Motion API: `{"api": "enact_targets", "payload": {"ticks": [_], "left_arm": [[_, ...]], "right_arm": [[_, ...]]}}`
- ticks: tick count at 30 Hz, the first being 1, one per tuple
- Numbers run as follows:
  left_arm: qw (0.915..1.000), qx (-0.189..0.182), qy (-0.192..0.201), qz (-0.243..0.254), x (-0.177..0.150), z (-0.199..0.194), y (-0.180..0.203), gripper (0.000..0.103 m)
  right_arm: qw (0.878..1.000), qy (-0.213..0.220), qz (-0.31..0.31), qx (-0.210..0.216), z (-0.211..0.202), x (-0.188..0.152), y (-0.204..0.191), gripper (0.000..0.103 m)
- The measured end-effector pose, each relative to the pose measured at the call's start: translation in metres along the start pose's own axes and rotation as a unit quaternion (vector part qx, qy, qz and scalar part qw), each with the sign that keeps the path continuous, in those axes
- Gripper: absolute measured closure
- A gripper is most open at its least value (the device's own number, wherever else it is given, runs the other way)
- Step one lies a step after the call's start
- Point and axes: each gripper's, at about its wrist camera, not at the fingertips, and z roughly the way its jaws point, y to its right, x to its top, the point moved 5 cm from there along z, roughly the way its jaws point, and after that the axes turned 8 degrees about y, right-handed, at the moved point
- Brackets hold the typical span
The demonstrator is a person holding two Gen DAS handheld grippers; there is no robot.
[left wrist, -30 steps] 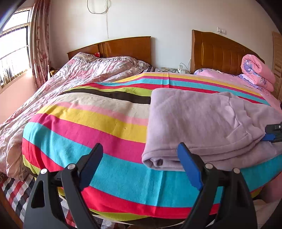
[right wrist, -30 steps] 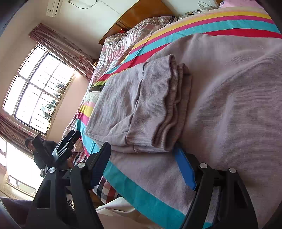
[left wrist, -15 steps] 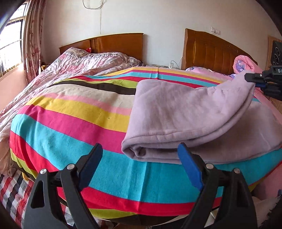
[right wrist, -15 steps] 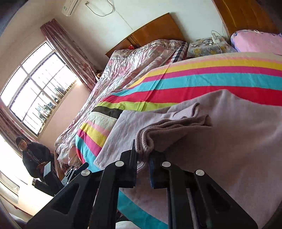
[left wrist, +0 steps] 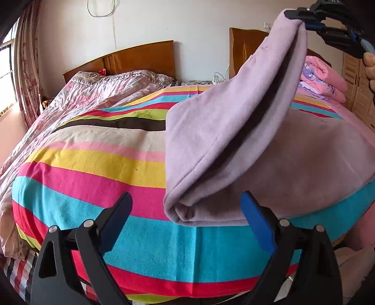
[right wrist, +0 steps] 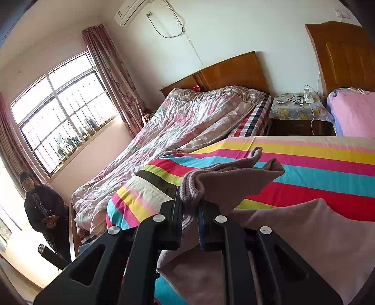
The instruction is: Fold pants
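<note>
Lilac fleece pants (left wrist: 211, 131) lie on the striped bed cover (left wrist: 98, 164), folded at the near edge. My right gripper (right wrist: 189, 211) is shut on the ribbed cuffs (right wrist: 194, 185) and holds them high, so the upper layer hangs as a raised flap; it shows in the left wrist view (left wrist: 304, 17) at top right. My left gripper (left wrist: 185, 211) is open and empty, just in front of the pants' folded corner (left wrist: 180, 211) at the bed's edge.
A second bed with a crumpled floral quilt (right wrist: 178, 126) stands to the left. A nightstand (right wrist: 297, 112) with cables sits between the headboards. Folded pink bedding (left wrist: 321, 77) lies at back right. A person (right wrist: 42, 208) stands near the window.
My right gripper closed on the cuffs and lifted them up, raising the top layer off the bed. My left gripper stayed open and moved closer to the folded corner.
</note>
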Motion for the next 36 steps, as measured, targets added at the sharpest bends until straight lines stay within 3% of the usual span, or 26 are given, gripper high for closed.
{"api": "enact_targets", "payload": {"ticks": [3, 6, 9, 12, 13, 14, 20, 24, 29, 32, 34, 36], "left_arm": [[0.9987, 0.047, -0.005, -0.017, 0.002, 0.017, -0.019, 0.01], [0.9945, 0.057, 0.007, -0.088, 0.007, 0.015, -0.057, 0.009], [0.9937, 0.047, -0.001, -0.101, -0.004, 0.014, -0.074, 0.009], [0.9919, 0.032, -0.023, -0.121, -0.023, 0.021, -0.076, 0.008], [0.9916, 0.034, -0.018, -0.124, -0.025, 0.021, -0.076, 0.007], [0.9915, 0.038, -0.015, -0.124, -0.026, 0.021, -0.075, 0.006], [0.9905, 0.048, -0.023, -0.127, -0.025, 0.023, -0.075, 0.003], [0.9906, 0.058, -0.03, -0.12, -0.024, 0.025, -0.073, 0.001], [0.9927, 0.067, -0.043, -0.091, -0.022, 0.021, -0.068, 0.001], [0.9946, 0.078, -0.056, -0.04, -0.027, 0.0, -0.064, 0.001], [0.9898, 0.12, -0.077, -0.009, -0.037, -0.012, -0.071, 0.001], [0.9865, 0.141, -0.078, -0.026, -0.035, -0.028, -0.085, 0.002]], "right_arm": [[1.0, 0.007, -0.005, 0.002, -0.008, 0.003, -0.004, 0.09], [1.0, 0.002, 0.002, -0.006, -0.023, -0.016, 0.005, 0.09], [0.999, -0.033, 0.014, -0.032, -0.028, -0.075, 0.035, 0.09], [0.987, -0.125, 0.044, -0.088, -0.012, -0.164, 0.085, 0.091], [0.984, -0.142, 0.069, -0.084, -0.01, -0.188, 0.097, 0.091], [0.986, -0.127, 0.081, -0.069, -0.015, -0.197, 0.1, 0.092], [0.99, -0.111, 0.055, -0.063, -0.031, -0.184, 0.084, 0.092], [0.985, -0.132, 0.1, -0.052, -0.031, -0.205, 0.102, 0.092], [0.983, -0.144, 0.104, -0.045, -0.048, -0.205, 0.11, 0.094], [0.984, -0.136, 0.066, -0.096, -0.069, -0.196, 0.115, 0.078], [0.983, -0.122, 0.044, -0.127, -0.079, -0.185, 0.121, 0.059], [0.985, -0.103, 0.024, -0.137, -0.083, -0.168, 0.125, 0.055]]}}
